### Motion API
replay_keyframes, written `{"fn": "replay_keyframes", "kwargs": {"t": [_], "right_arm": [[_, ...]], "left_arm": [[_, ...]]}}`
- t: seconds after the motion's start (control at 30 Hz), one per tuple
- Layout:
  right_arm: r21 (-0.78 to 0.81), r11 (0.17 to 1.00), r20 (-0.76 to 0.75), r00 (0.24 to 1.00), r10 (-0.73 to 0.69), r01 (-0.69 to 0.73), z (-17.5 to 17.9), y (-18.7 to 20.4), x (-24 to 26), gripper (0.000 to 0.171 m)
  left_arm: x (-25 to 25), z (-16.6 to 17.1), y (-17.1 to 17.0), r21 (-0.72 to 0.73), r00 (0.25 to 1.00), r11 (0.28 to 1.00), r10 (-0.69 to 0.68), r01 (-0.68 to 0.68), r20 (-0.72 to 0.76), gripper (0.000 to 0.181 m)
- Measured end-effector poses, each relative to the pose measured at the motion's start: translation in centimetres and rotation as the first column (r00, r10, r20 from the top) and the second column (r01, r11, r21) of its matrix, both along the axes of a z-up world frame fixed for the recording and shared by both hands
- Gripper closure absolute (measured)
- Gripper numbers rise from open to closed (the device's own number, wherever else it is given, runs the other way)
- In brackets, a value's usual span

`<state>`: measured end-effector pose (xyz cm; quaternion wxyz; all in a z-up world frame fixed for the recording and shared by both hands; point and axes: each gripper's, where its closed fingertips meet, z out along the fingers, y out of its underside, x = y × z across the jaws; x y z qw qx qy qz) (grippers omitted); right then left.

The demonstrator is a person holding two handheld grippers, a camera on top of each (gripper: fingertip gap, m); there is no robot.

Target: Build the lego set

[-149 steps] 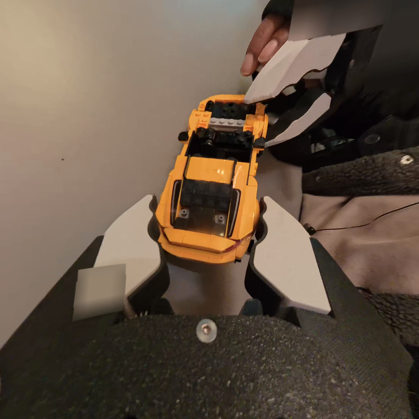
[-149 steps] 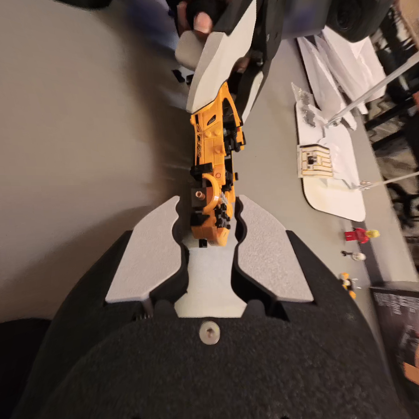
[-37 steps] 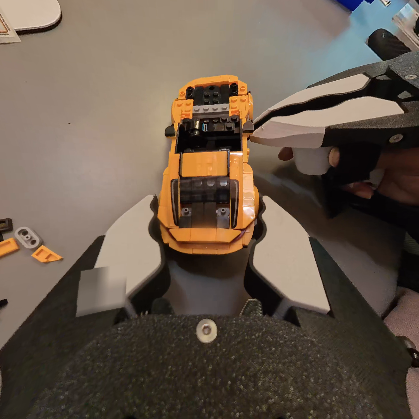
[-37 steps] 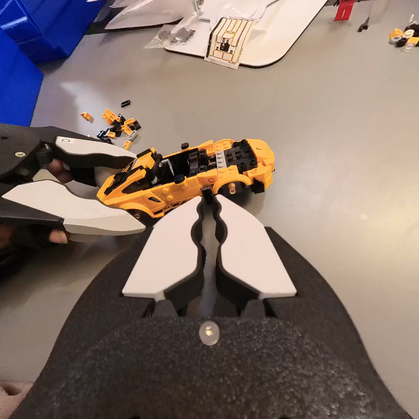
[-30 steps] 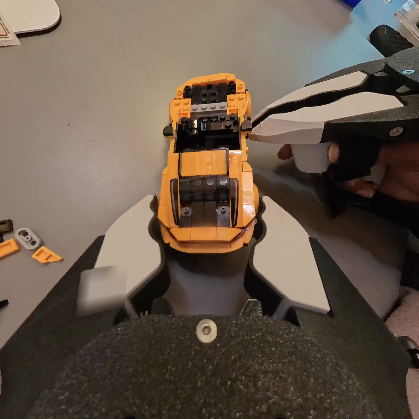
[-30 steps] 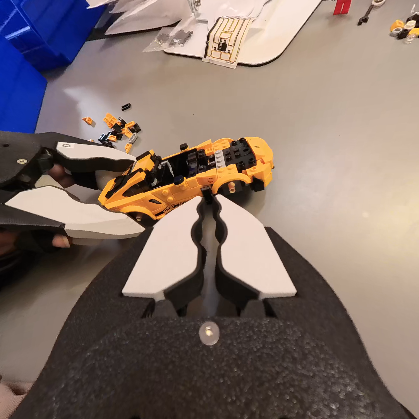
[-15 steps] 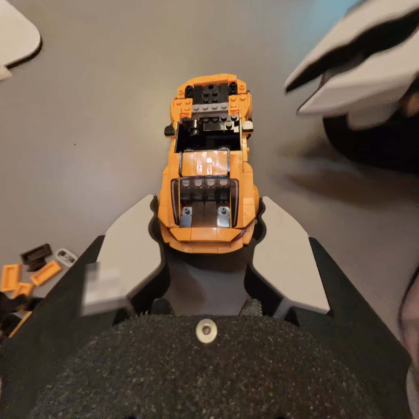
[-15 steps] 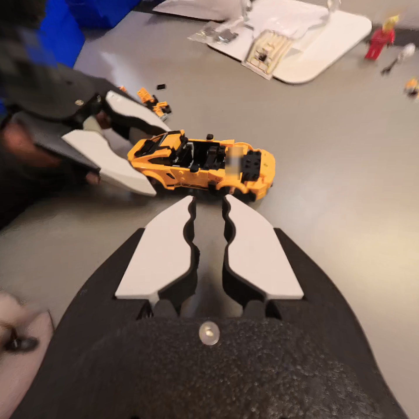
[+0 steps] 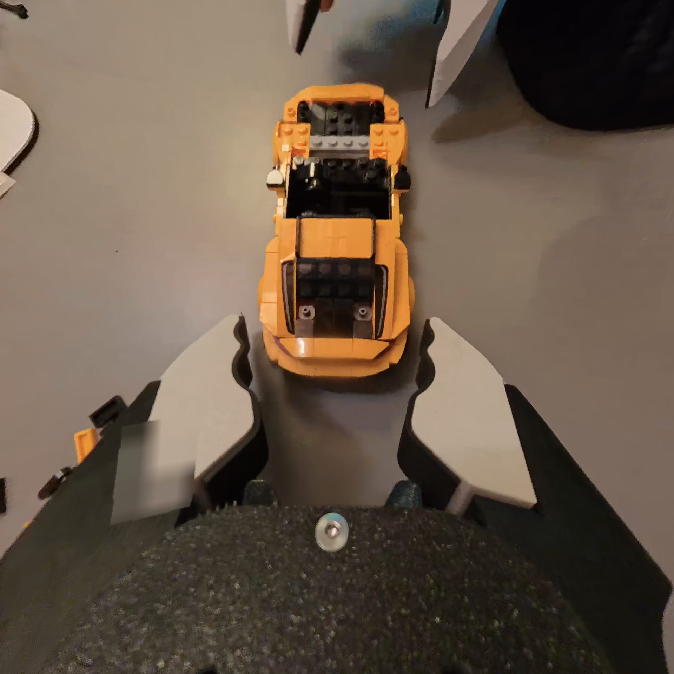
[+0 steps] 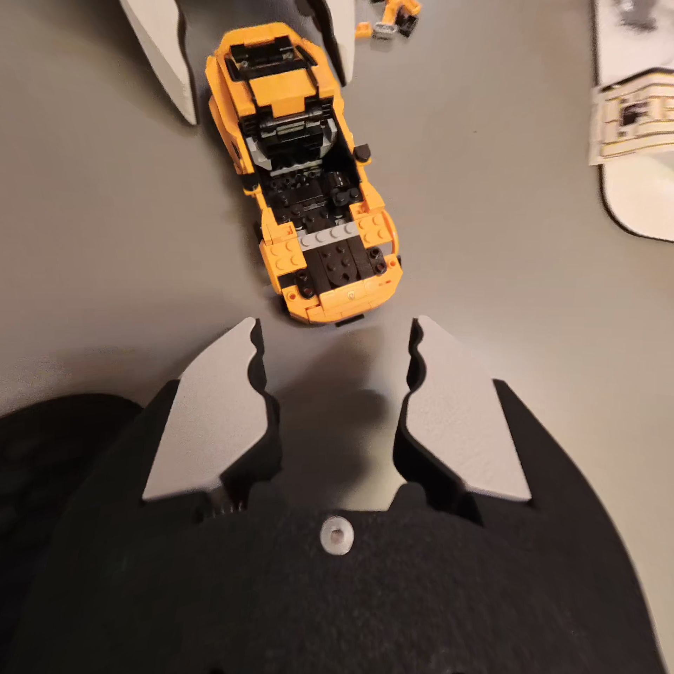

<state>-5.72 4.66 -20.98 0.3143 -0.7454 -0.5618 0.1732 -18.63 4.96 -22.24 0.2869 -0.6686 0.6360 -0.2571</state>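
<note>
The orange and black lego car [image 9: 335, 233] stands on the grey table, roofless, with its dark cabin showing. My left gripper [image 9: 335, 321] is open; its fingertips flank the car's near end with a gap on each side. My right gripper [image 10: 335, 321] is open and empty just short of the car's [image 10: 302, 175] other end. Each gripper shows at the top of the other's view: the right gripper [image 9: 364, 78] beyond the car, the left gripper [image 10: 268, 102] straddling its far end.
Small loose black and orange pieces [image 9: 95, 423] lie by my left gripper's left side and show again in the right wrist view [image 10: 386, 22]. A white board with a printed sheet [image 10: 638, 120] lies to the right. A dark bulky object [image 9: 591, 62] sits at top right. The grippers' ends are close to 15 centimeters from one another.
My left gripper has opened and let go of the car. My right gripper has opened wide and swung round from the car's side to its far end.
</note>
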Motion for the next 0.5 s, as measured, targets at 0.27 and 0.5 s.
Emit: {"fn": "replay_keyframes", "kwargs": {"t": [0.27, 0.5], "right_arm": [[-0.067, 0.984, 0.009, 0.986, 0.164, -0.163, -1.7, 0.6, -1.9, 0.093], [-0.013, 0.999, 0.002, 0.999, 0.045, -0.045, -1.5, -1.0, -0.5, 0.107]], "left_arm": [[-0.3, -0.3, 0.6, 0.014, 0.999, 0.999, 0.045, -0.044, -0.008, 0.105], [-0.3, -0.3, 2.7, 0.018, 0.991, 0.991, 0.135, -0.136, 0.018, 0.108]]}}
